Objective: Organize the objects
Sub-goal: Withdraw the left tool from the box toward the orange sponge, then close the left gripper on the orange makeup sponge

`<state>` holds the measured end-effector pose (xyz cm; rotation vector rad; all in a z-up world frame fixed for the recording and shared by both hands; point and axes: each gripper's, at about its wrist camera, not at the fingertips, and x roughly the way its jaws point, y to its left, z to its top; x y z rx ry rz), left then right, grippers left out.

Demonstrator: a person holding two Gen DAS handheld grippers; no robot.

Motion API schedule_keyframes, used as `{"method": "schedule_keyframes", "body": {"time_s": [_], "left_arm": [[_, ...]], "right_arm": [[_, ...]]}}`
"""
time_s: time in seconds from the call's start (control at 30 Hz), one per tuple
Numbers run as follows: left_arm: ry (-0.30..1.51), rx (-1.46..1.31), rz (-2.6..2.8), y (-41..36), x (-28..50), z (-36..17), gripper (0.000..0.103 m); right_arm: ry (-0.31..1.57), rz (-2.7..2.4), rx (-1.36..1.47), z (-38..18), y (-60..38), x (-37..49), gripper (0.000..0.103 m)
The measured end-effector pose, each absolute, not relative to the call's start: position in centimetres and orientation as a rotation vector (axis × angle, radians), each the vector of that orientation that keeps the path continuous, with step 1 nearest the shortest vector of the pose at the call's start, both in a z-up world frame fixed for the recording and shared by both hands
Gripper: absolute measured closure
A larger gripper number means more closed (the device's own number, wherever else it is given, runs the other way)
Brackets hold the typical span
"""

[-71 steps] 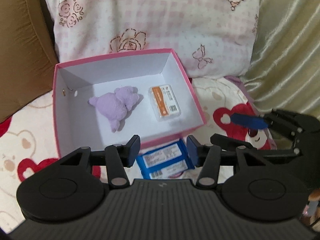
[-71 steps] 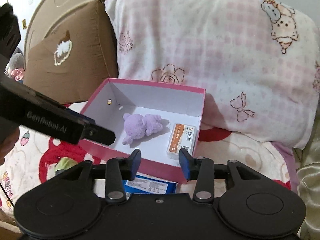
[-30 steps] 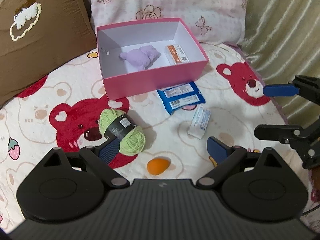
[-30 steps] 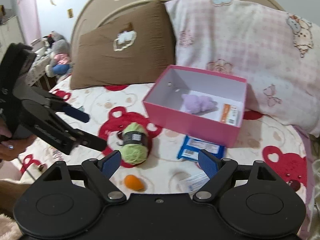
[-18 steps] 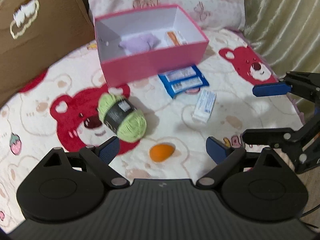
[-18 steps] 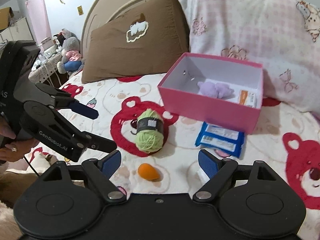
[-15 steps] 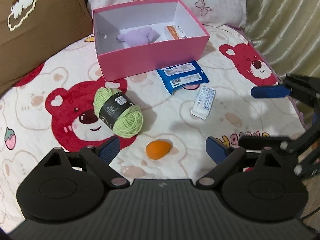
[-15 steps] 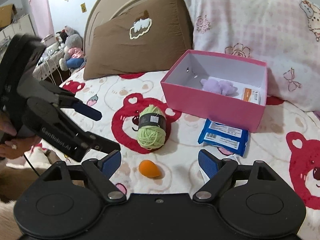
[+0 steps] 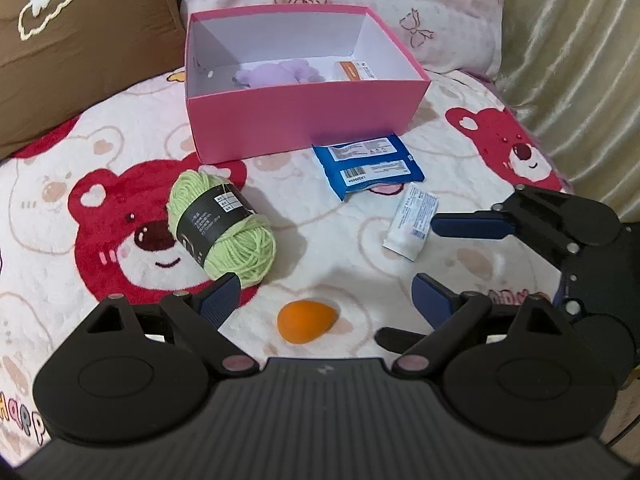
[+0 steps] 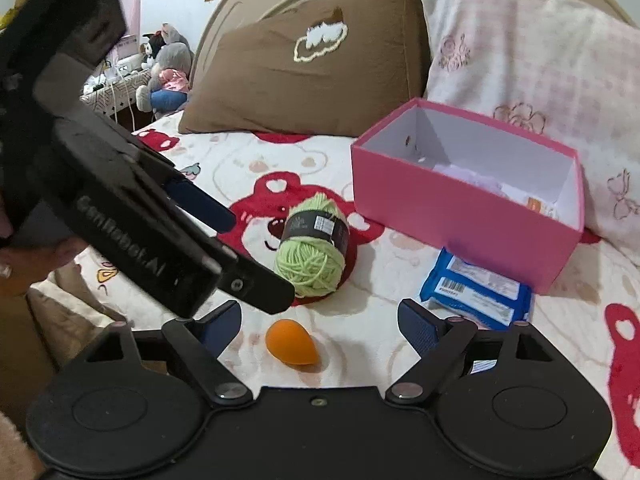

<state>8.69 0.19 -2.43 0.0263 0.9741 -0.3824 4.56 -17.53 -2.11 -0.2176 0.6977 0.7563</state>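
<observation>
Orange egg-shaped sponge [image 9: 307, 321] lying flat, narrow tip pointing right

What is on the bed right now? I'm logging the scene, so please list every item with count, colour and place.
box: 1, pink, by the pillows
plush toy: 1, purple, in box
packet: 1, orange-white, in box
wipes pack: 1, blue, before box
sachet: 1, white, right of centre
yarn ball: 1, green, left of centre
sponge: 1, orange, nearest
pillows: 2, brown and pink, behind
left gripper: open, empty
right gripper: open, empty
</observation>
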Motion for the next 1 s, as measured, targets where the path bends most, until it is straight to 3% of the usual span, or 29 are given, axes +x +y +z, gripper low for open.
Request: {"method": "schedule_keyframes", "body": {"time_s": [0.27,0.6,0.67,0.9,1.0], "left_arm": [[1.064,-0.112,-0.375,1.1,8.9,-5.8,0.010],[0.963,-0.034,-0.336,0.8,6.7,-8.4,0.010],[0.957,-0.042,-0.332,1.1,6.8,-8.8,0.011],[0.957,-0.129,-0.325,2.5,7.4,-10.5,0.012],[0.961,-0.143,-0.337,2.6,7.6,-11.1,0.019]], "right_arm": [[0.716,0.705,-0.061,-5.3,-17.1,4.3,0.014],[0.810,0.741,-0.086,-8.1,-15.3,3.6,0.017],[0.833,0.736,-0.071,-8.5,-14.7,3.4,0.021],[0.862,0.682,-0.025,-9.8,-14.6,4.8,0.021],[0.902,0.691,0.012,-10.5,-14.5,5.3,0.021]]}}
